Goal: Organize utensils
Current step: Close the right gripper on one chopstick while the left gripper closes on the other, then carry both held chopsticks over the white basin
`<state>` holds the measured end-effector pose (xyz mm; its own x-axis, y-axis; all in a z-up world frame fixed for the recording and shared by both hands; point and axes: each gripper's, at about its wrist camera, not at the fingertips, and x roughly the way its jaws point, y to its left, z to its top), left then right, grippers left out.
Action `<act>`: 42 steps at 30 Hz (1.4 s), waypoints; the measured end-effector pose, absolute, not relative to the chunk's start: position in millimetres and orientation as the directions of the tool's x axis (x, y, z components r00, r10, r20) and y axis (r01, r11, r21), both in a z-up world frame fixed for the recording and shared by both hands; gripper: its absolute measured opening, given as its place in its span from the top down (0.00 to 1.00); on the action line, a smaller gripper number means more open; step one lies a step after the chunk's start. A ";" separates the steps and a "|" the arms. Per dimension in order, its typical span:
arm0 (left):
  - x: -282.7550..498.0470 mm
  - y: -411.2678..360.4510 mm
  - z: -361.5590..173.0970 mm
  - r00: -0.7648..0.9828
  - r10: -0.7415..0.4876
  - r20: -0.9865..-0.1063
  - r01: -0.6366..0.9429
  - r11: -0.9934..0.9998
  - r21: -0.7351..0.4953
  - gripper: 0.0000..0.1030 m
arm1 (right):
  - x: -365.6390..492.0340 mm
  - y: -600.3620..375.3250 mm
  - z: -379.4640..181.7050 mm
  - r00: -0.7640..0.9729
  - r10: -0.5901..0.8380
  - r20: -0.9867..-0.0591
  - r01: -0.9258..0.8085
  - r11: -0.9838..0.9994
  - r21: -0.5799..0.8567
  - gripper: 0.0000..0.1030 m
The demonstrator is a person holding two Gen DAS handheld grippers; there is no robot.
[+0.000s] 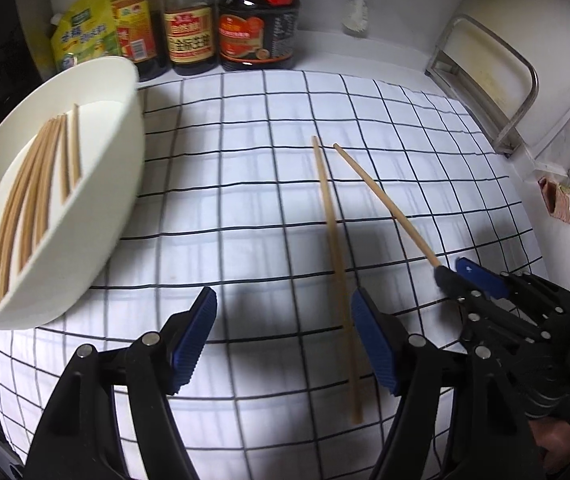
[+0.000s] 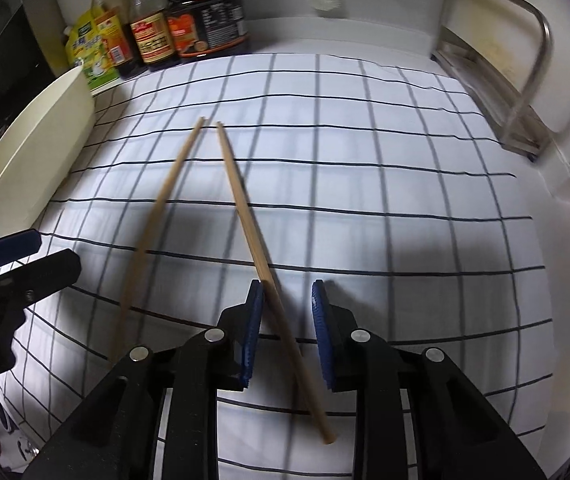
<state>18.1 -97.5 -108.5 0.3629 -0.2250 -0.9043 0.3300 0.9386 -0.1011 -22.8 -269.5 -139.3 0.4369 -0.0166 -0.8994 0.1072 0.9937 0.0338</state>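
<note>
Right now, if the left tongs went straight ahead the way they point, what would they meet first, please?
Probably nothing close: between the open left tongs lies only the white black-gridded cloth. The loose wooden chopstick lies just right of that line; the dark sauce bottles stand at the far end. Height is unclear.

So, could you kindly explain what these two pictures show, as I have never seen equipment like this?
A person holds a two-finger tool in each hand, each with a fisheye camera looking along its blue jaws. One picture is from the left gripper, the other from the right gripper. Both are open. On the checked cloth lie two loose chopsticks: one lies in front of the left tool, the other runs between the right jaws, not yet gripped. A white tray at the left holds more chopsticks. Sauce bottles stand behind.
</note>
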 end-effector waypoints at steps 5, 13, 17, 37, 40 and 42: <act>20.7 -109.5 -122.7 0.353 -0.214 -0.911 0.329 0.940 -0.093 0.33 | -31.2 -285.7 -139.2 0.441 -0.026 -0.897 0.124 0.992 0.031 0.76; 23.9 -117.4 -134.3 0.361 -0.190 -0.913 0.329 0.942 -0.066 0.33 | -32.9 -288.5 -134.7 0.472 -0.017 -0.882 0.071 0.997 0.019 0.68; 25.7 -119.9 -139.8 0.366 -0.175 -0.914 0.323 0.945 -0.051 0.33 | -26.8 -288.1 -140.4 0.469 -0.025 -0.883 0.024 1.000 -0.015 0.65; 24.4 -135.0 -136.7 0.381 -0.176 -0.908 0.367 0.930 -0.026 0.93 | -16.5 -271.1 -140.5 0.476 0.057 -0.878 -0.118 0.993 0.001 0.94; 24.8 -131.4 -135.5 0.356 -0.186 -0.916 0.371 0.927 -0.044 0.93 | -17.7 -276.1 -136.9 0.468 0.082 -0.880 -0.070 0.996 0.055 0.94; 24.6 -126.2 -130.9 0.348 -0.195 -0.917 0.371 0.927 -0.056 0.93 | -19.4 -276.9 -131.3 0.472 0.093 -0.877 -0.043 0.996 0.083 0.94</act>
